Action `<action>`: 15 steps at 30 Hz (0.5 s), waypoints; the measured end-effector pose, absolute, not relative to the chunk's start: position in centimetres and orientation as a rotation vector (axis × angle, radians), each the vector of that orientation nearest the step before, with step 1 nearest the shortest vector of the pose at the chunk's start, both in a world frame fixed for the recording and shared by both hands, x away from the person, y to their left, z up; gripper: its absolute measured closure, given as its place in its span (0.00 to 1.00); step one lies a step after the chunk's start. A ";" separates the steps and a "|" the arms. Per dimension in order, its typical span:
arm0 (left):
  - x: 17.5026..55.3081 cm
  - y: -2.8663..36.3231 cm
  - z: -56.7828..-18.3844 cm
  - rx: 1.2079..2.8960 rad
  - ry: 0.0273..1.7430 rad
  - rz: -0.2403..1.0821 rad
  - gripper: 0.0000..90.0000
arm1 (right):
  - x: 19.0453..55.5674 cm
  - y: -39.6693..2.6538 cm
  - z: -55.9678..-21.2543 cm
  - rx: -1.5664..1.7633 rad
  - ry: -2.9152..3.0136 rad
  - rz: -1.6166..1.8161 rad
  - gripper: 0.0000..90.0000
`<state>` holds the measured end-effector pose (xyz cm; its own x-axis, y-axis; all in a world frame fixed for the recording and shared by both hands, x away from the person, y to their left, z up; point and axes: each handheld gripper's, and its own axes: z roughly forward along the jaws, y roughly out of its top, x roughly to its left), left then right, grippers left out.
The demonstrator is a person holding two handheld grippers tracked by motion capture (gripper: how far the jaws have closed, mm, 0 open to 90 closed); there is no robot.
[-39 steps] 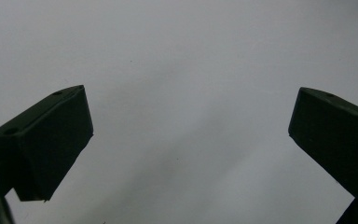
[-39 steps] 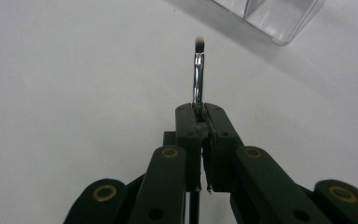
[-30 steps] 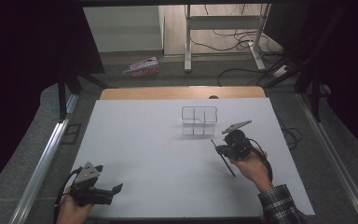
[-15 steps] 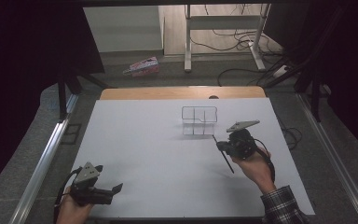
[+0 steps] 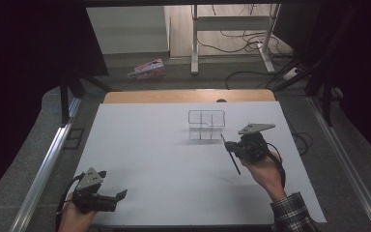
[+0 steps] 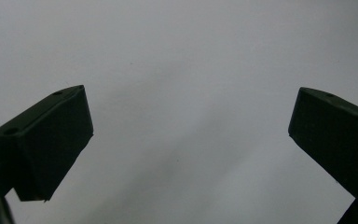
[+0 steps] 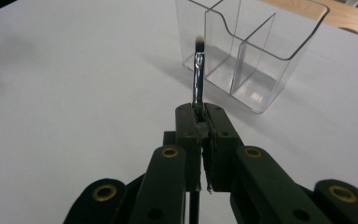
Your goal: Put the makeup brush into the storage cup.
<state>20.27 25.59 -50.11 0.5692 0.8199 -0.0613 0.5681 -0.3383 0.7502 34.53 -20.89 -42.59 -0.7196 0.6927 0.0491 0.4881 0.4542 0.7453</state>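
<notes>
A clear plastic organizer (image 5: pixel 206 124) with several compartments stands on the white table (image 5: pixel 164 159), right of centre. My right gripper (image 5: pixel 231 147) hovers just to its front right, shut on a thin brush (image 5: pixel 235 164) with a dark handle. In the right gripper view the gripper (image 7: pixel 204 116) pinches the brush (image 7: pixel 198 74) by its silver ferrule. The bristle tip points up, close in front of the organizer (image 7: pixel 256 51). My left gripper (image 5: pixel 121 195) rests at the table's front left. Its jaws stand wide open (image 6: pixel 189 126) over bare tabletop with nothing between them.
The table's wooden far edge (image 5: pixel 188 95) lies behind the organizer. Beyond it, on the floor, are a pink packet (image 5: pixel 147 69), a metal stand (image 5: pixel 232 34) and loose cables (image 5: pixel 251 77). A metal rail (image 5: pixel 48 164) runs along the left side.
My right gripper has shifted slightly to the right with the brush still in it, and its top plate has turned a little. The left gripper has stayed put.
</notes>
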 end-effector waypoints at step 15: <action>20.2 25.6 -50.1 2.041 1.111 0.432 0.00 | 34.4 -20.5 -41.6 1.004 2.380 1.193 0.94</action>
